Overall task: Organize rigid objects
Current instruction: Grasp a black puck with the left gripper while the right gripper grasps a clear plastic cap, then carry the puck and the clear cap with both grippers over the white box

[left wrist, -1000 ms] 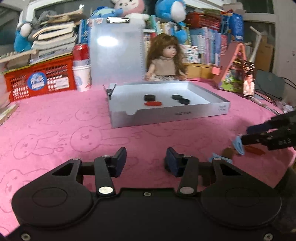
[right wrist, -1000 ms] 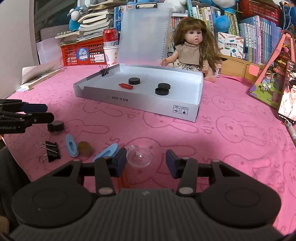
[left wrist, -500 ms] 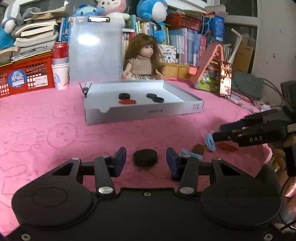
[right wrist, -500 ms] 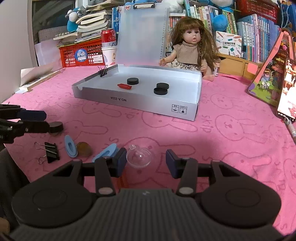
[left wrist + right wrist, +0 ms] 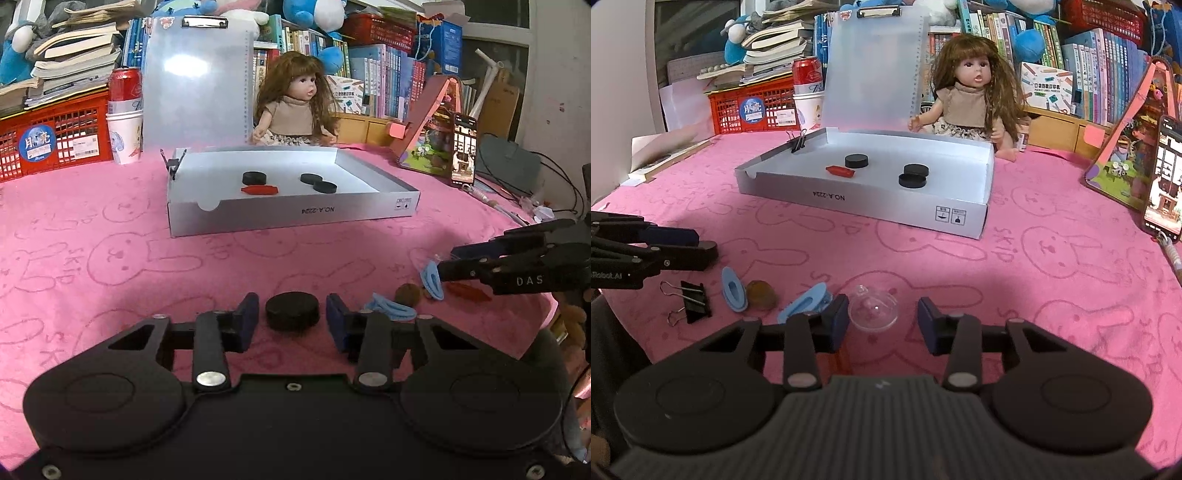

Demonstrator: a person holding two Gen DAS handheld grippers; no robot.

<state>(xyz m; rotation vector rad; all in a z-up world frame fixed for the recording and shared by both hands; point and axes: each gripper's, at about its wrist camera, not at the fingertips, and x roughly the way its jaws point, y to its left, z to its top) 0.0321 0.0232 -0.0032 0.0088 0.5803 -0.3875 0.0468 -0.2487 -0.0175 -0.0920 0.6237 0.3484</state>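
A black round cap (image 5: 292, 310), thick and matte, is seen lying flat on the pink bunny-print cloth of the counter (image 5: 110, 258), between the blue pads of the left gripper (image 5: 291, 314). The jaws have just been closing around it, yet a narrow gap is left on each side, so it is not yet pinched. The left gripper is pointed forward and angled down toward the cloth. A half second ago its jaws stood wider and the view was aimed more to the left.

The right gripper (image 5: 882, 317) is held at the same downward slant, its place unchanged. Its jaws have likewise been narrowing around a clear plastic dome (image 5: 873, 313), glossy and shallow, with the left pad just beside its rim and the right pad apart from it.

At 12 o'clock from both grippers, a grey cardboard tray (image 5: 886, 210) is seen holding three black caps and a red piece. At 10 o'clock from the dome lie two light-blue clips (image 5: 733, 290), a brown lump (image 5: 761, 293) and a black binder clip (image 5: 694, 302).
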